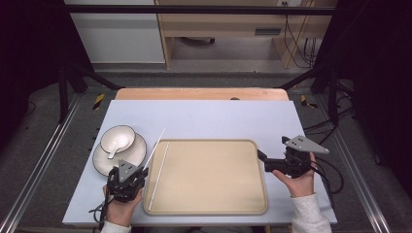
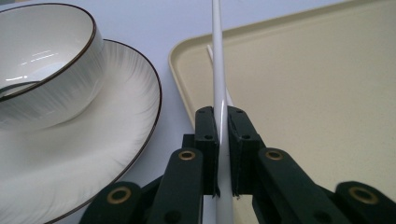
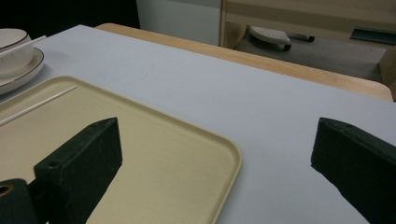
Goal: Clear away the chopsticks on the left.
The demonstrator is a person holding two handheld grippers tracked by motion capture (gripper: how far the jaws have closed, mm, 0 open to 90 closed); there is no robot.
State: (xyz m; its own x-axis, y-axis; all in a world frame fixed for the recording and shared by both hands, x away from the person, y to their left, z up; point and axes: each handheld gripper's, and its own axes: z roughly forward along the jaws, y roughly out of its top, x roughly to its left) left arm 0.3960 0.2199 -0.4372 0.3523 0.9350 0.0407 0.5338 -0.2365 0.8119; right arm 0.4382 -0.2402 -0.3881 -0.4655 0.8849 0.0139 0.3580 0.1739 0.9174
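My left gripper [image 1: 140, 173] is shut on a thin white chopstick [image 1: 156, 143] that slants up and away over the tray's left rim. In the left gripper view the pads clamp that chopstick [image 2: 217, 70] near its lower part, with the gripper [image 2: 223, 117] above the tray's near-left corner. A second white chopstick [image 1: 159, 174] lies inside the beige tray [image 1: 252, 204] along its left side. My right gripper [image 1: 273, 148] hovers just off the tray's right edge, its jaws wide apart and holding nothing [image 3: 219, 154].
A white bowl [image 1: 118, 137] with a dark rim sits on a matching plate [image 1: 138, 154] left of the tray, a white spoon [image 1: 112, 154] resting in it. The tray lies on a pale blue mat [image 1: 209, 119] over a wooden table.
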